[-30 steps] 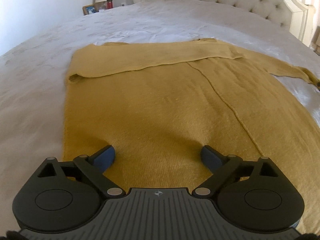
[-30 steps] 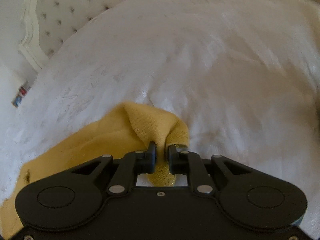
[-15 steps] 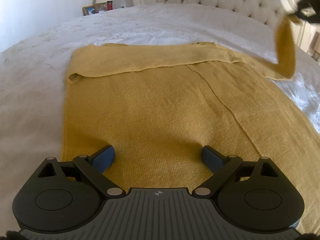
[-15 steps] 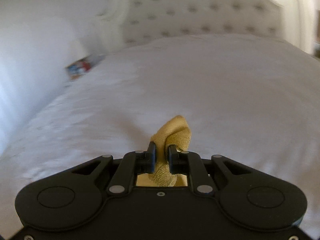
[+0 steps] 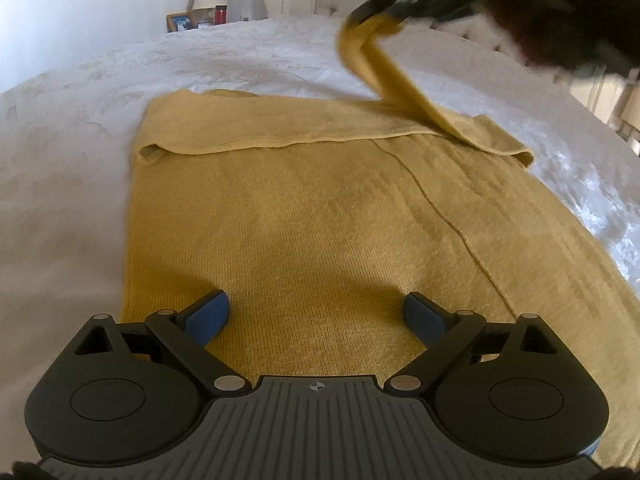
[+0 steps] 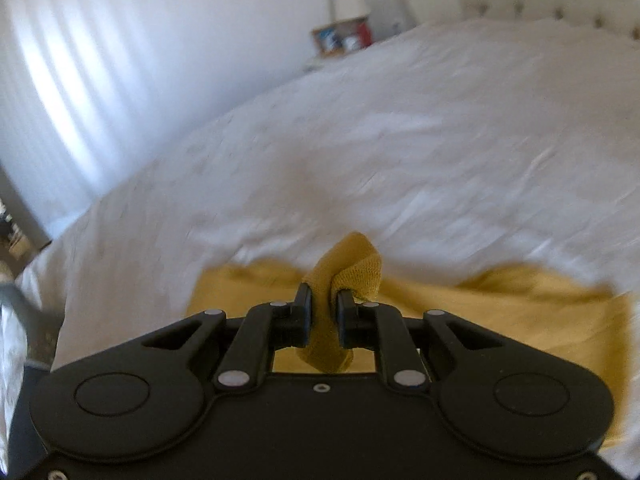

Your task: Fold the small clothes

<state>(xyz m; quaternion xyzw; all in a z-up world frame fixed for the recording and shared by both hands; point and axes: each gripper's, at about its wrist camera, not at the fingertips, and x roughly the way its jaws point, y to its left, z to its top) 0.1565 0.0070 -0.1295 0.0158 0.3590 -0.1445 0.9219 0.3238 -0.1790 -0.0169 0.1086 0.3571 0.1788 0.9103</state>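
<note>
The left gripper [image 5: 316,314] points downward at a slant, its jaws spread wide, the blue pads [image 5: 208,312] resting apart on the knit with nothing pinched between them. The right gripper [image 6: 323,314] is raised above the far right part of the bed, tilted downward and blurred. Its jaws have just been opening slightly, yet the sleeve cuff [image 6: 352,268] sits between its fingers, which press on it from both sides.

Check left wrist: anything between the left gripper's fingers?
Only the yellow sweater, flat on the bed; the left gripper is wide open.
</note>
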